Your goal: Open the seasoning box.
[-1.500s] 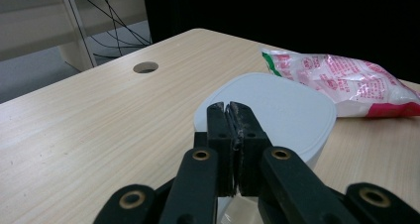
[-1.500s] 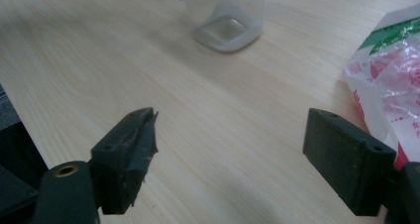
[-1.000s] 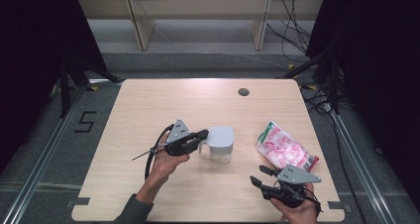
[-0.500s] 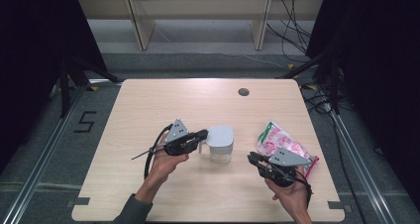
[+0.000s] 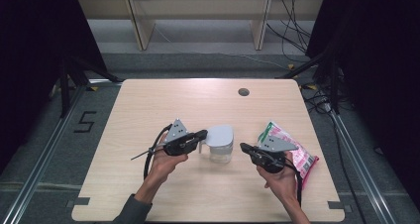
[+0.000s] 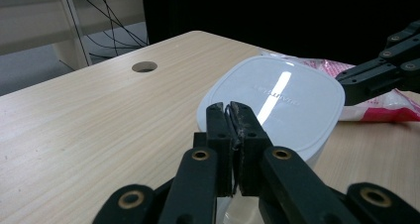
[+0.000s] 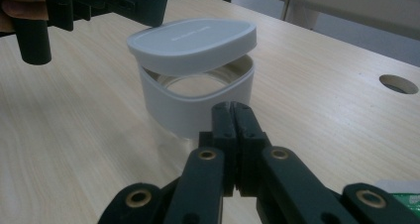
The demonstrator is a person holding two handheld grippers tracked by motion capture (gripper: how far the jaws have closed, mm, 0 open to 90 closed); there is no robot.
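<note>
High view first: the left tool (image 5: pixel 199 135) sits at centre frame with its tip at the left edge of the white lid (image 5: pixel 219 135), which rests on the clear container (image 5: pixel 221 152) in the middle of the bench (image 5: pixel 148 105). Just right of it, the right tool (image 5: pixel 243 147) points at the container, with the pink-and-white packet (image 5: pixel 297 152) lying behind that hand.

Left gripper view: its jaws are pressed together and look to be pinching the lid's near rim (image 6: pixel 277 100) at lower centre. The other tool pokes in at the upper right.

Right gripper view: jaws have just been closing and now meet with nothing between them, tip near the container's wall (image 7: pixel 193 110). The lid (image 7: pixel 193 43) sits tilted, one side lifted off the rim.

My read: the lid is coming off. Next, the left tool should lift it clear while the right steadies the container.
</note>
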